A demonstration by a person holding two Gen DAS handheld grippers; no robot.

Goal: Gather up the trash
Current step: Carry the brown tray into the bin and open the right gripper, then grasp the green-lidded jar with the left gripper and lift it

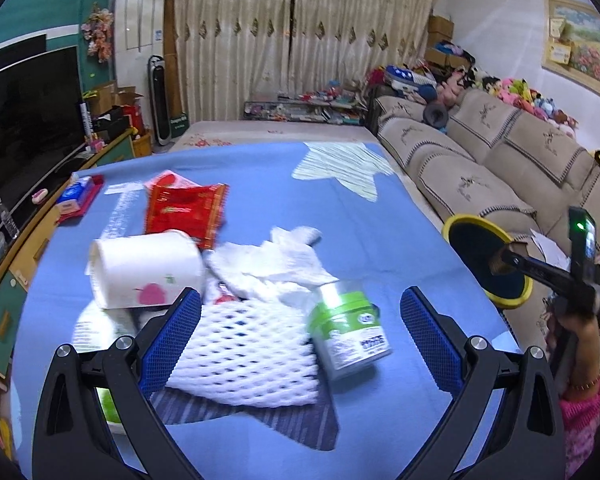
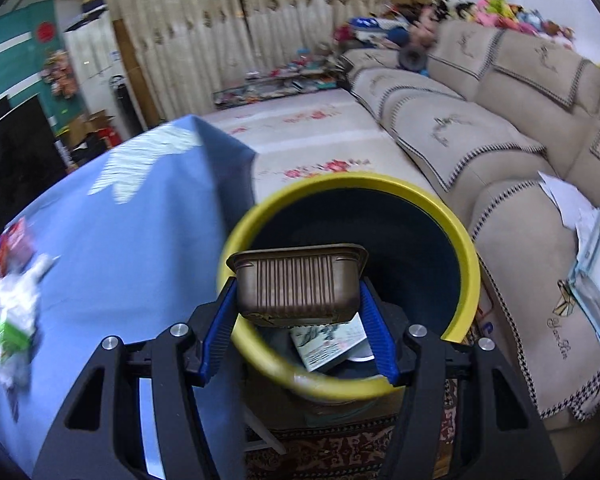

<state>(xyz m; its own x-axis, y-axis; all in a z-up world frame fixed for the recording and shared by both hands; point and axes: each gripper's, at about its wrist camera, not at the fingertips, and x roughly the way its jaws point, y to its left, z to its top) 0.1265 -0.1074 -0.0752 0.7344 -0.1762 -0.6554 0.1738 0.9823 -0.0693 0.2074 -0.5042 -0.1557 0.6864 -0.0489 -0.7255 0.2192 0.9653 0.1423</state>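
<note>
In the left wrist view my left gripper (image 1: 300, 300) is open above a pile of trash on the blue tablecloth (image 1: 284, 184): a white foam fruit net (image 1: 244, 356), a green-and-white cup (image 1: 348, 332), crumpled tissue (image 1: 276, 264), a white paper cup (image 1: 148, 268) and a red wrapper (image 1: 188, 208). In the right wrist view my right gripper (image 2: 298, 292) is shut on a brown ribbed plastic tray (image 2: 296, 284), held over the mouth of the yellow-rimmed dark bin (image 2: 468, 248). Paper trash (image 2: 328, 344) lies inside the bin. The bin also shows in the left wrist view (image 1: 488, 264).
A beige sofa (image 2: 480, 140) stands right of the table, with papers (image 2: 592, 232) on it. A TV (image 1: 24, 120) on a cabinet stands at the left. A tissue pack on a red tray (image 1: 78, 196) lies at the table's left edge. A patterned rug (image 2: 332, 452) lies under the bin.
</note>
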